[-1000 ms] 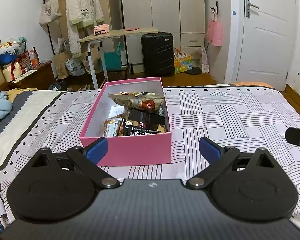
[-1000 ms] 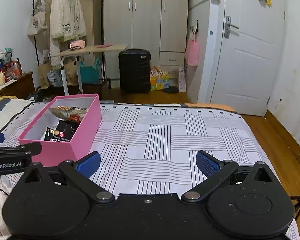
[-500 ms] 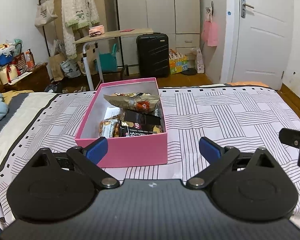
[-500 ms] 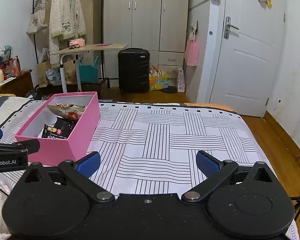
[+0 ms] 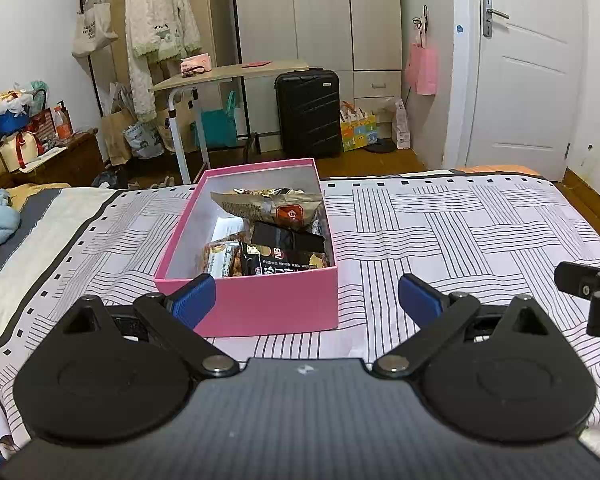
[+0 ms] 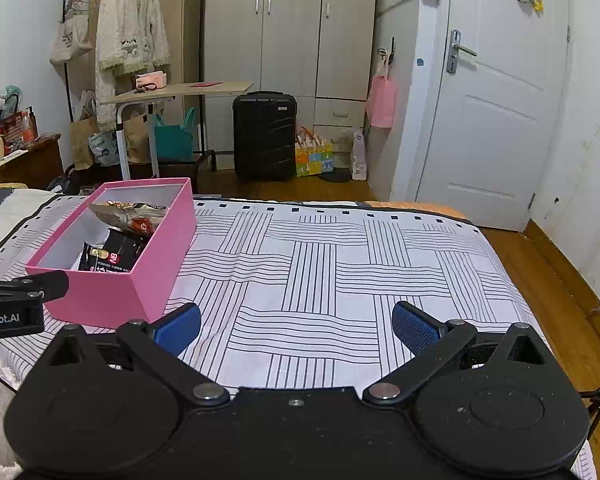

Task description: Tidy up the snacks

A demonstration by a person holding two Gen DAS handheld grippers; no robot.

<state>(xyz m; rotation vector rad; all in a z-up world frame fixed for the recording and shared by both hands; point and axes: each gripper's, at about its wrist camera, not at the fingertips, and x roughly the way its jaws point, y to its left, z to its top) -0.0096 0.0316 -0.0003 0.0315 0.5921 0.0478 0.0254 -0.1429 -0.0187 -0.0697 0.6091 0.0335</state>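
pink box (image 5: 260, 308) sits on the striped bedspread (image 5: 460, 232), straight ahead of the left gripper (image 5: 306, 294), near wall just past the fingertips, left pad (image 5: 192, 294) overlapping its front corner in view. snack packets (image 5: 276, 240) inside. left gripper spread wide, holding nothing. right gripper (image 6: 296, 326) also wide apart, empty, over bare bedspread; box off to its left.

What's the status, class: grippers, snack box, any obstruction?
Left gripper open, empty; right gripper open, empty. Pink box on the bed, lidless, snack packets inside. Nothing blocking the box.
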